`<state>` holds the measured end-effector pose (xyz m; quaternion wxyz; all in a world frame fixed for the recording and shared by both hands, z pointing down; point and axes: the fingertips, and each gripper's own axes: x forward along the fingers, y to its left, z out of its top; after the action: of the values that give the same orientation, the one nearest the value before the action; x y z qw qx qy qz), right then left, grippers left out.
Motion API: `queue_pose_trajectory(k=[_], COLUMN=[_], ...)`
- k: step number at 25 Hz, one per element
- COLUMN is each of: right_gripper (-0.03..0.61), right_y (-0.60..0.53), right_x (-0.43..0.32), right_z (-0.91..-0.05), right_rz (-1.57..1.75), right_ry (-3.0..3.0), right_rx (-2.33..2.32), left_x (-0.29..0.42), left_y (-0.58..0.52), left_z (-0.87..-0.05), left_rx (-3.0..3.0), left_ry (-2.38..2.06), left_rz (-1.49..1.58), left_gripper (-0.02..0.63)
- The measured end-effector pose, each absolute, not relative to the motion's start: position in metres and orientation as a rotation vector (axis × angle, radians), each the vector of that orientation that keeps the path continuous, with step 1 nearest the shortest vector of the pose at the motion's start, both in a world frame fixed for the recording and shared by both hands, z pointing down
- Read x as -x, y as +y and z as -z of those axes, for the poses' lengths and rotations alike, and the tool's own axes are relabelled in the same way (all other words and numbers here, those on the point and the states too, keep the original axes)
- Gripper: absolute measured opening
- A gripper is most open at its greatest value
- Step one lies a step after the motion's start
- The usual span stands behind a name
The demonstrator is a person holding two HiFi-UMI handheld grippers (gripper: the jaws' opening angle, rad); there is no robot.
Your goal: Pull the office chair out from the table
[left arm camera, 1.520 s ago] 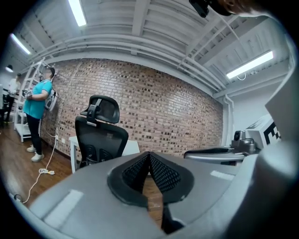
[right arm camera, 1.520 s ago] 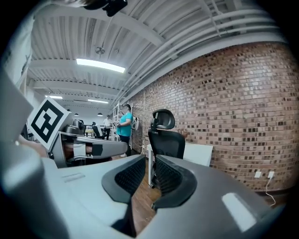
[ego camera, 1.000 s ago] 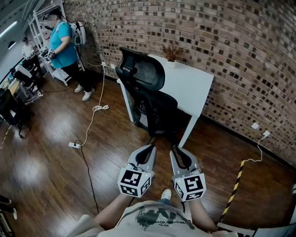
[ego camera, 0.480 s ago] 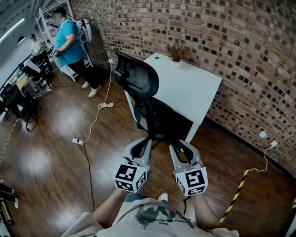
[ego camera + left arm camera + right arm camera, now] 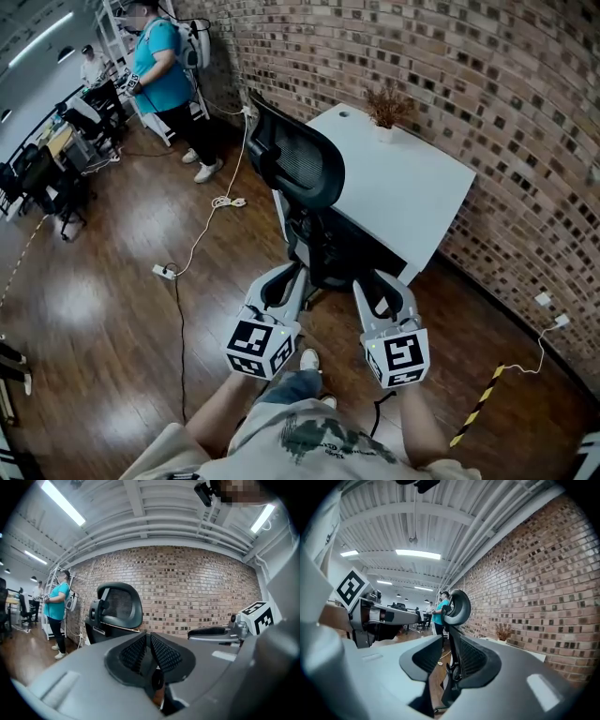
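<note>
- Chair (image 5: 305,173): black office chair with a mesh back. The seat is pushed in under the white surface (image 5: 403,192), and the backrest stands upright at the surface's room-side edge. Not pulled out yet.
- The surface sits against the brick wall (image 5: 487,84). There's a small potted plant (image 5: 386,108) on top, at the wall end.
- Left tongs (image 5: 286,272): held level and aimed at the chair, with the tips just beside the seat's lower part. Contact can't be told from above.
- Left gripper view: the jaws are opening, with only a thin slit between the ribbed pads (image 5: 133,651). Nothing is in the slit. The chair's backrest (image 5: 119,606) shows beyond the tips.
- Right tongs (image 5: 375,278): level, beside the left ones, with the tips near the seat edge under the surface.
- Right gripper view: the jaws are opening, and the gap between the pads (image 5: 471,660) is clearly wider than on the left. The chair (image 5: 457,609) shows edge-on through the gap, beyond the tips. The pads pinch nothing.
- A person (image 5: 164,75) in a teal shirt stands by a rack, well apart from the chair.
- A white cable (image 5: 202,239) runs across the wooden floor (image 5: 103,309) to a power strip (image 5: 164,272).
</note>
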<state>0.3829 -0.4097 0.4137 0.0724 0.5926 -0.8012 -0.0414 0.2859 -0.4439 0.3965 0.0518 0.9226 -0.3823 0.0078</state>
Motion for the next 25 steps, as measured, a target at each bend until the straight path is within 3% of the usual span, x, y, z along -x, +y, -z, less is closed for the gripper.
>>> queue_pose_trajectory(k=[9, 15, 25], right_gripper=[0.214, 0.256, 0.256], right_y=[-0.501, -0.550, -0.589], right_x=[-0.393, -0.380, -0.367], right_z=[-0.427, -0.456, -0.490], right_rz=[0.109, 0.011, -0.094], right_ry=[-2.339, -2.308, -2.221], right_rx=[-1.639, -1.466, -1.342], left_x=[-0.282, -0.267, -0.237], left_y=[-0.536, -0.589, -0.664], left_z=[-0.360, -0.339, -0.275], left_rx=[-2.875, -2.951, -3.113], left_ry=[-1.227, -1.257, -1.257], left_rz=[0.088, 0.076, 0.097], left_gripper=[0.067, 0.103, 0.158])
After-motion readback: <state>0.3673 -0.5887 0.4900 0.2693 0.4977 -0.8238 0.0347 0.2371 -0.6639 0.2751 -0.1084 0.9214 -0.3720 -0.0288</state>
